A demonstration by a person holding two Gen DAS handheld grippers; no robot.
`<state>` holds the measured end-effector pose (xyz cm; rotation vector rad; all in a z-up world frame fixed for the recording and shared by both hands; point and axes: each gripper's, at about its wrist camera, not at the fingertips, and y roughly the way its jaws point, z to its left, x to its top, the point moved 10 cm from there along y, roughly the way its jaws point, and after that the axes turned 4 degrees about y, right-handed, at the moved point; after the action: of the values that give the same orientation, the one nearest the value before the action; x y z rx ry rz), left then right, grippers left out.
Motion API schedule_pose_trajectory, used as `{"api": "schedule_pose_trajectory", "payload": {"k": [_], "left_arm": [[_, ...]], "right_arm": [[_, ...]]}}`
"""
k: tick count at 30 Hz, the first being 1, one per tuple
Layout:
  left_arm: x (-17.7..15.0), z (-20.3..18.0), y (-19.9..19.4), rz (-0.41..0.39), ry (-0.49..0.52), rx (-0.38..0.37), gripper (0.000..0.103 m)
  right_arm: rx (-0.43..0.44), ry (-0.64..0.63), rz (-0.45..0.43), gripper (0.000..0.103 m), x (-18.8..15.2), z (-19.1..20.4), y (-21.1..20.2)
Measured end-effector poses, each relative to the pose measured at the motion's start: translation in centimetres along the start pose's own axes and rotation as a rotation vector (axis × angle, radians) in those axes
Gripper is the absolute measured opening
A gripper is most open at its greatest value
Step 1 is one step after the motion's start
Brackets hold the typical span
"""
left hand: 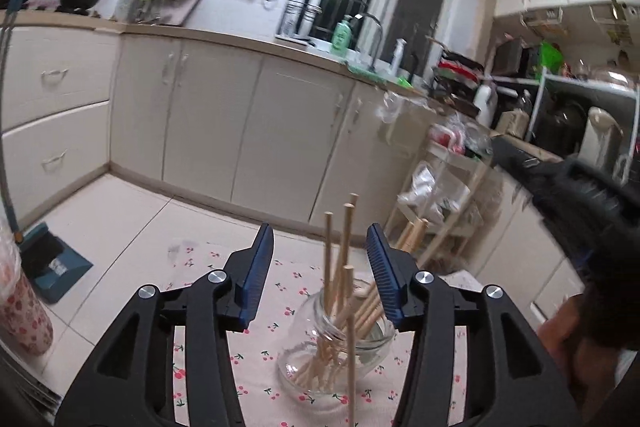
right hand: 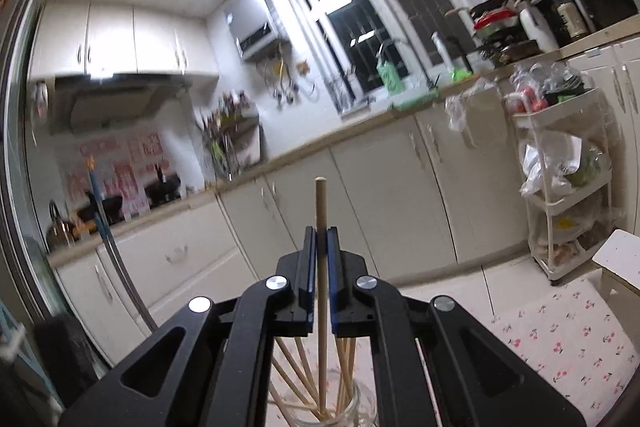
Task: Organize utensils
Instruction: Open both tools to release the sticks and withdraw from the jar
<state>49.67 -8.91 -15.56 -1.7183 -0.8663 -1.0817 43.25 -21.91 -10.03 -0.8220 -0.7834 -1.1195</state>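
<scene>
A clear glass jar holding several wooden chopsticks stands on a cherry-print cloth. My left gripper is open, its blue-padded fingers either side of the jar's top, above it. My right gripper is shut on one upright wooden chopstick, whose lower end reaches into the jar below with the other chopsticks. The right gripper's black body shows at the right of the left wrist view.
The cherry-print cloth covers the table. Cream kitchen cabinets run behind. A white cart with bags stands at the right. A blue dustpan lies on the floor at the left, beside a pink patterned container.
</scene>
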Motion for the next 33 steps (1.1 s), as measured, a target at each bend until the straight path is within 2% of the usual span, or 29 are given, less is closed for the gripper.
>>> {"api": "schedule_pose_trajectory", "payload": {"k": [4,5,7,11,17,18,22,25,33], "left_arm": [[-0.7,-1.2,1.1,0.043,0.041,-0.018,0.047],[-1.0,-1.3,1.5,0.059,0.049,-0.023,0.047],[-1.1,-1.6,1.9,0.074,0.052,-0.026,0.047],[-1.4,-2.1,2.5,0.100,0.057,-0.029,0.047],[-1.7,-2.1,3.4,0.146,0.040,-0.053,0.046],[-1.8,-2.1,3.5,0.151,0.035,-0.057,0.045],[-2.3,-1.9,4.0,0.182,0.019,-0.070,0.021],[-2.2,-1.7,3.9,0.186,0.023,-0.073,0.009],[-1.8,-1.7,3.2,0.197,0.058,-0.065,0.007]], "right_arm": [[-0.010,0.001,0.091,0.007,-2.5,-0.7,1.2],[-0.013,0.003,0.100,0.010,-3.0,-0.8,1.1],[-0.021,0.004,0.090,0.030,-3.2,-1.1,0.7],[-0.032,0.035,0.087,0.032,-3.1,-2.2,-0.5],[-0.059,0.060,0.115,0.042,-3.5,-4.1,-2.4],[-0.067,0.062,0.124,0.045,-3.7,-4.4,-2.7],[-0.083,0.097,0.153,0.046,-4.4,-5.9,-3.8],[-0.094,0.122,0.167,0.048,-4.7,-6.7,-4.4],[-0.115,0.147,0.195,0.050,-5.6,-8.0,-5.8]]}}
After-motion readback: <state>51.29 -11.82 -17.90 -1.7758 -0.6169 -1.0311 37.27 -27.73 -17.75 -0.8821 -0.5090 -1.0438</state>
